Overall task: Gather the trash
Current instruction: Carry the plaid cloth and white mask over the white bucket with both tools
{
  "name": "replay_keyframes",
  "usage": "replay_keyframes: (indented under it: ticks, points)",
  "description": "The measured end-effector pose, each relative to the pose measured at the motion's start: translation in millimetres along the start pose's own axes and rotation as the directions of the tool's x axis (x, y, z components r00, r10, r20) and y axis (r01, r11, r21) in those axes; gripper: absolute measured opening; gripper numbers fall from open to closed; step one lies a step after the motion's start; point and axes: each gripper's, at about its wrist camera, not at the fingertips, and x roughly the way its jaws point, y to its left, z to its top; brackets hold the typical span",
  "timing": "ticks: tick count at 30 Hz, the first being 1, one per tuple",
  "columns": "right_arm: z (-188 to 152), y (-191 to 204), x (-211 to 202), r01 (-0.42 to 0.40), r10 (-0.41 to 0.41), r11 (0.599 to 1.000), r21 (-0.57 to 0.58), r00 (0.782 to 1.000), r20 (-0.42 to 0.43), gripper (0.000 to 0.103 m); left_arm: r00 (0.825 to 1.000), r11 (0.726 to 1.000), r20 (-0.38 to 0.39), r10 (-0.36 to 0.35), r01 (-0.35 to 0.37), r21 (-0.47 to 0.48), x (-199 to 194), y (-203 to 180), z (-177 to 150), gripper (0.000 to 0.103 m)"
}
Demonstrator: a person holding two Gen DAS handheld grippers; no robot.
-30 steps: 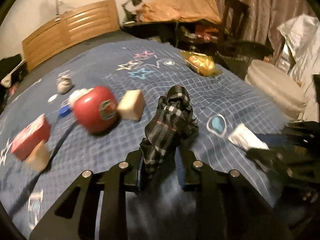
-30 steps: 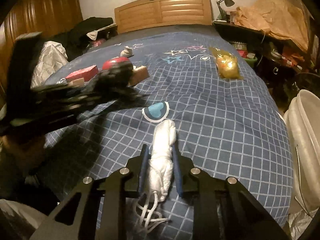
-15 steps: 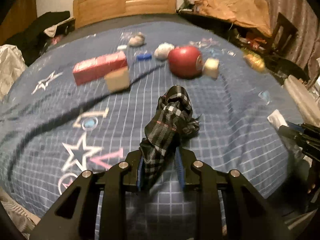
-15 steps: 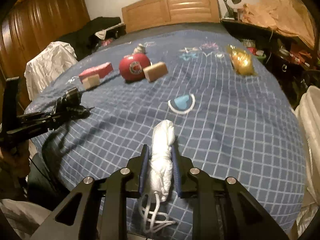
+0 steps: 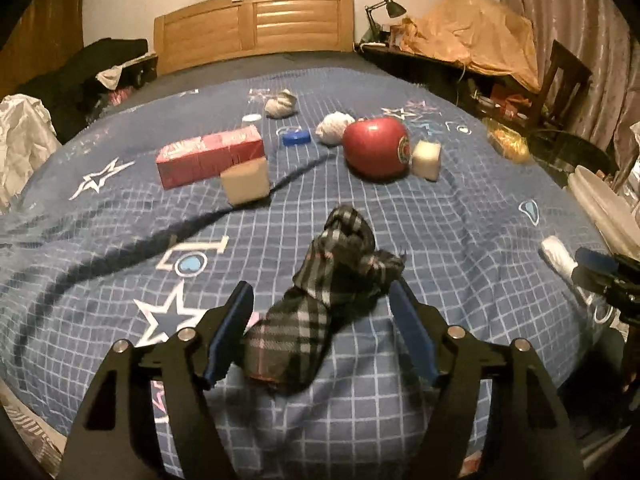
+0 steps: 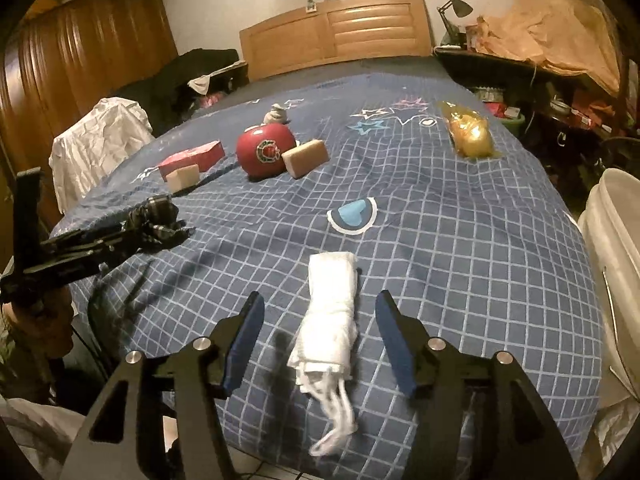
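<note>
My left gripper is open, its jaws wide on either side of a dark plaid cloth bundle that is no longer pinched, over the bed's near edge. My right gripper is open too, with a rolled white cloth with strings loose between its jaws. On the blue checked bedspread lie a red round tin, a red box, two beige blocks, a blue cap, white wads and a yellow bag.
A white bin stands right of the bed. A wooden headboard is at the far end. A cluttered desk with lamp is on the right. Clothes and a white cover lie on the left.
Both grippers have opened and let go of their cloths; the plaid bundle and the white roll now sit loose between the jaws. The left view has swung toward the headboard.
</note>
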Motion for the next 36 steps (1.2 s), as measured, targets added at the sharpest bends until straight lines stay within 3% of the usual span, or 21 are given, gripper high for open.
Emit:
replay_keyframes:
  ticks: [4, 5, 6, 7, 8, 11, 20, 30, 36]
  points:
    - [-3.4, 4.9, 8.1, -0.008, 0.008, 1.0, -0.013, 1.0, -0.024, 0.058, 1.0, 0.999, -0.019, 0.014, -0.013, 0.039, 9.7, -8.9, -1.7, 0.068]
    - [-4.0, 6.5, 10.9, -0.008, 0.007, 1.0, -0.019, 0.999, -0.032, 0.05, 0.999, 0.999, -0.028, 0.019, -0.018, 0.048, 14.2, -10.0, -4.0, 0.067]
    - [-4.9, 8.2, 13.8, -0.003, 0.002, 1.0, -0.027, 0.999, -0.041, 0.046, 0.999, 0.998, -0.039, 0.02, -0.018, 0.052, 18.6, -10.7, -5.8, 0.061]
    - [-5.7, 9.8, 15.6, 0.007, -0.009, 0.999, -0.036, 0.999, -0.045, 0.04, 0.998, 0.998, -0.063, 0.022, -0.019, 0.054, 25.2, -10.7, -8.3, 0.041]
    - [-5.6, 10.2, 15.8, 0.007, -0.009, 0.999, -0.038, 0.999, -0.045, 0.029, 0.997, 0.998, -0.073, 0.021, -0.018, 0.052, 28.1, -9.7, -10.5, 0.032]
    - [-6.7, 11.3, 14.7, 0.004, -0.005, 0.999, -0.04, 0.999, -0.04, 0.029, 0.998, 0.999, -0.057, 0.004, -0.002, 0.037, 23.0, -7.0, -9.8, 0.016]
    - [0.8, 22.0, -6.6, -0.007, 0.008, 0.998, -0.066, 1.0, 0.018, 0.028, 0.999, 0.999, 0.044, 0.032, -0.032, -0.014, -12.5, -7.3, 8.6, 0.013]
    - [-3.4, 12.6, -39.6, 0.003, 0.0, 0.999, -0.043, 0.997, 0.074, 0.028, 0.998, 0.996, 0.011, -0.061, 0.06, 0.059, -19.1, -58.3, 6.9, 0.013]
    - [1.4, -26.5, -87.8, 0.049, -0.054, 0.998, 0.032, 0.986, 0.155, 0.028, 0.989, 0.983, 0.031, -0.148, 0.143, 0.117, -19.3, -111.1, 39.4, 0.013]
